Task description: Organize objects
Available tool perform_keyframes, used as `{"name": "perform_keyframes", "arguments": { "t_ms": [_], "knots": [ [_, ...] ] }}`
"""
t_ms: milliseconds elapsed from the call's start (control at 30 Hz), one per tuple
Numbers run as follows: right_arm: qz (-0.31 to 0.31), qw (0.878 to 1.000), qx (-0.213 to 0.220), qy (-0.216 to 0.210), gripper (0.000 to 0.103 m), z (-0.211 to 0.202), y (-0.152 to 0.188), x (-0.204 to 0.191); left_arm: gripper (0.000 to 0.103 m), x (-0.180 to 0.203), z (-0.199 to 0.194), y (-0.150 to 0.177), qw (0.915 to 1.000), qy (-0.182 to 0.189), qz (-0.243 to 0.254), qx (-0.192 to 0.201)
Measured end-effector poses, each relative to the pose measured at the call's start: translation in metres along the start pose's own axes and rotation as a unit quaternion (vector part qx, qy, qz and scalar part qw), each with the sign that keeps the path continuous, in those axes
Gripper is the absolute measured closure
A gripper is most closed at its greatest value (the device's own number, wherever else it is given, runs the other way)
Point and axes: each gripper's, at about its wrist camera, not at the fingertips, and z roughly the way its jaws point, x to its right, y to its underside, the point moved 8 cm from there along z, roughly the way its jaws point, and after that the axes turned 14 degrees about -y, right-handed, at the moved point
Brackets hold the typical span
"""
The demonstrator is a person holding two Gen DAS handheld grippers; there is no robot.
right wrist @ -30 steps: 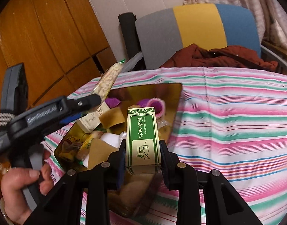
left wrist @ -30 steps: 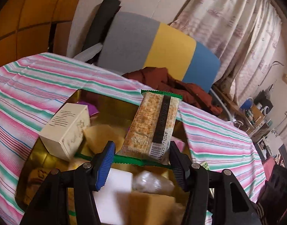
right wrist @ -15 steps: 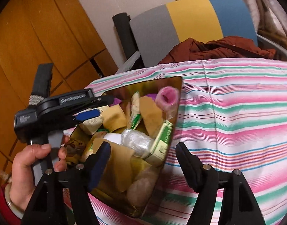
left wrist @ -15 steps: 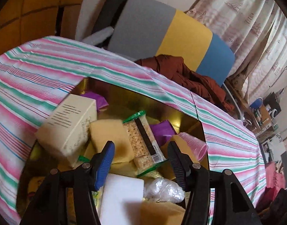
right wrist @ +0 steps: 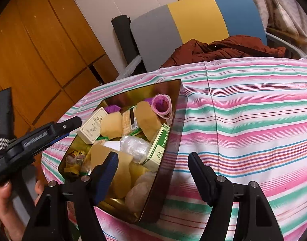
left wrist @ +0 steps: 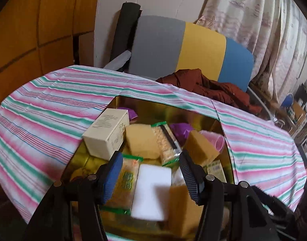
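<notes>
A gold tin (left wrist: 173, 108) on the striped cloth holds several items. Among them are a cream box (left wrist: 107, 134), yellow sponges (left wrist: 141, 142), a white sponge (left wrist: 151, 190) and a pink cup (left wrist: 215, 140). The cracker packet (left wrist: 167, 142) lies loose among them. My left gripper (left wrist: 150, 160) hovers open over the tin's near end with nothing between its fingers. In the right wrist view the green box (right wrist: 159, 146) leans inside the tin (right wrist: 133, 96) against its right wall. My right gripper (right wrist: 153, 158) stands open just in front of the green box, apart from it. The left gripper (right wrist: 69, 124) shows at the tin's left rim.
A striped tablecloth (right wrist: 243, 120) covers the table to the right of the tin. Behind the table stands a grey, yellow and blue chair (left wrist: 181, 46) with a rust-brown jacket (left wrist: 209, 86) on it. A person's hand (right wrist: 3, 206) holds the left gripper's handle.
The left gripper let go of the cracker packet, which now lies in the tin. The right gripper opened and released the green box into the tin. The left gripper drew back.
</notes>
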Motion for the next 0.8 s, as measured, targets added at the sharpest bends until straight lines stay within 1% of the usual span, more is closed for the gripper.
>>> {"name": "perform_keyframes", "arguments": {
  "t_ms": [33, 67, 100, 167, 200, 233, 267, 400, 600, 800],
  "knots": [
    [-0.003, 1.0, -0.002, 0.0, 0.028, 0.0, 0.001, -0.002, 0.044, -0.001, -0.003, 0.002, 1.0, -0.004, 0.006, 0.001],
    [-0.007, 1.0, -0.004, 0.001, 0.023, 0.0, 0.0, -0.006, 0.043, -0.003, -0.006, 0.004, 0.9999, -0.009, 0.012, 0.002],
    [-0.01, 1.0, -0.006, 0.004, 0.021, 0.0, -0.001, -0.009, 0.043, -0.005, -0.009, 0.005, 0.9997, -0.018, 0.019, 0.003],
    [-0.017, 1.0, -0.008, 0.011, 0.013, 0.0, -0.003, -0.015, 0.043, -0.009, -0.013, 0.008, 0.9986, -0.039, 0.036, 0.006],
    [-0.019, 1.0, -0.009, 0.013, 0.011, 0.0, -0.004, -0.018, 0.043, -0.011, -0.015, 0.009, 0.9981, -0.046, 0.041, 0.008],
    [-0.021, 1.0, -0.01, 0.014, 0.007, 0.001, -0.006, -0.021, 0.043, -0.014, -0.018, 0.01, 0.9976, -0.052, 0.045, 0.01],
    [-0.023, 0.999, -0.011, 0.019, 0.001, 0.002, -0.007, -0.025, 0.044, -0.017, -0.021, 0.011, 0.9971, -0.058, 0.047, 0.012],
    [-0.039, 0.998, -0.016, 0.039, 0.0, 0.004, -0.012, -0.038, 0.044, -0.03, -0.031, 0.013, 0.9953, -0.08, 0.048, 0.025],
    [-0.055, 0.995, -0.03, 0.084, 0.0, 0.012, -0.014, -0.051, 0.044, -0.048, -0.038, 0.019, 0.9939, -0.1, 0.04, 0.024],
    [-0.056, 0.99, -0.036, 0.127, 0.0, 0.013, -0.015, -0.057, 0.044, -0.055, -0.039, 0.02, 0.99, -0.132, 0.045, 0.021]
  ]
}}
